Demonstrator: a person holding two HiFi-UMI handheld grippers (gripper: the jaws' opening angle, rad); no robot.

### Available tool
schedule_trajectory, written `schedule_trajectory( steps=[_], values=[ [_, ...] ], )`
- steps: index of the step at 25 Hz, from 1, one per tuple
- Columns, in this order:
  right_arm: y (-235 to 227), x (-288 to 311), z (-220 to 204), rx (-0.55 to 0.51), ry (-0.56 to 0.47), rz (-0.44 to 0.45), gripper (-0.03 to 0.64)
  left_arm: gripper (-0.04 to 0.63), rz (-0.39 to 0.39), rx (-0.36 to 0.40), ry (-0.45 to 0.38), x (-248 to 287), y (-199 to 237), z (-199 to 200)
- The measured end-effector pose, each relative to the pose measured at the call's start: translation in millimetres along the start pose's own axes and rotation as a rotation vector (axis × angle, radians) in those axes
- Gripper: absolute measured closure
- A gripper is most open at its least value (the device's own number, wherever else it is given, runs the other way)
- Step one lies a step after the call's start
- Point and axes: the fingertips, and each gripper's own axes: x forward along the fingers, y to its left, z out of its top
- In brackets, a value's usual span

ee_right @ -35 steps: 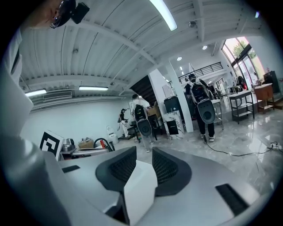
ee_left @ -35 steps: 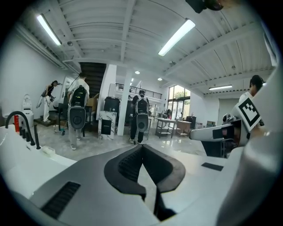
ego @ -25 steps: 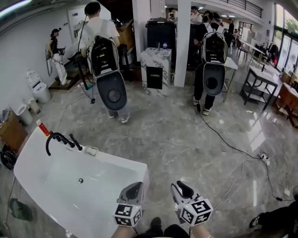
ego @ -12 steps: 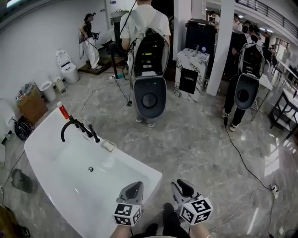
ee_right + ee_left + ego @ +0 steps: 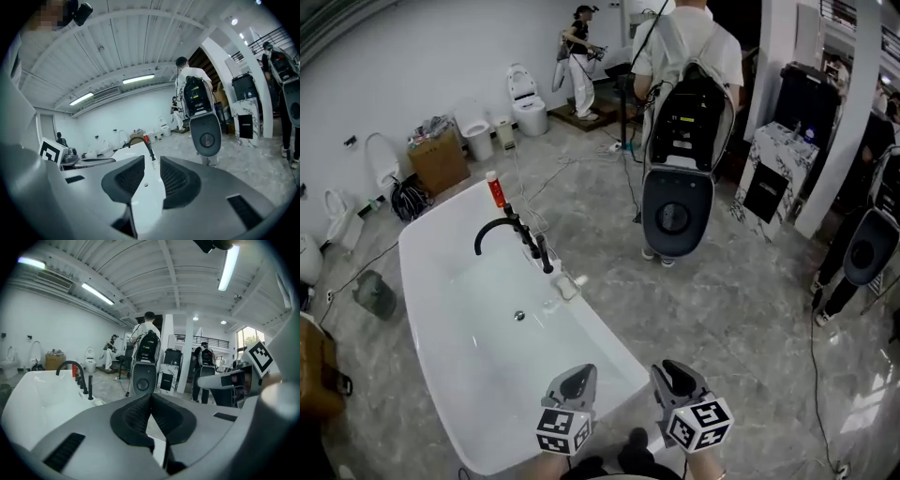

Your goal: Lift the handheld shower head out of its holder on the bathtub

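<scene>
Room: a showroom with a grey marble floor [image 5: 722, 309] and a white wall; white toilets [image 5: 528, 97] stand along the wall at the upper left of the head view.
Bathtub: the white bathtub [image 5: 441, 281] fills the left centre of the head view, running from upper left to bottom centre.
Faucet: a black curved spout [image 5: 492, 230] rises from the tub's right rim, with a red bottle [image 5: 496, 190] just behind it.
Shower head: the handheld shower head [image 5: 546, 255] stands upright in its holder on that rim, last in the row of black fittings, well apart from both grippers.
Left gripper: the left gripper [image 5: 572, 380] hovers at bottom centre over the near end of the tub; its jaws are pressed together with nothing between them.
Right gripper: the right gripper [image 5: 675, 375] is just beside it, over the floor; its jaws stand apart and empty.
Person: a person [image 5: 684, 56] in a white shirt stands at the upper centre, back turned, wearing a black backpack [image 5: 689, 117].
Writing: the backpack carries small yellow labels, probably text but too small to read; the gripper cubes show only black-and-white square markers.
</scene>
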Motion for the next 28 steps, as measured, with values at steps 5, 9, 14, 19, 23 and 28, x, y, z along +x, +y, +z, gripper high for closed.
schedule_trajectory(
  steps=[5,9,14,19,23,28],
  values=[
    [10,43,-6,-0.031,0.041,0.129,0.511,0.576,0.137,-0.030,-0.015,-1,35,-7],
    [-4,65,-11,-0.049,0.073,0.230,0.511,0.575,0.241,-0.056,-0.019,11,38,-18],
    [13,110,-24,-0.070,0.115,0.309,0.511,0.576,0.313,-0.094,-0.019,14,76,-31],
    [61,167,-24,-0.089,0.142,0.333,0.511,0.575,0.335,-0.123,-0.019,1,146,-27],
    [56,194,-21,-0.080,0.152,0.325,0.511,0.576,0.334,-0.133,-0.023,14,164,-24],
    [97,256,-24,-0.090,0.149,0.296,0.511,0.575,0.325,-0.136,-0.033,5,239,-21]
  ],
)
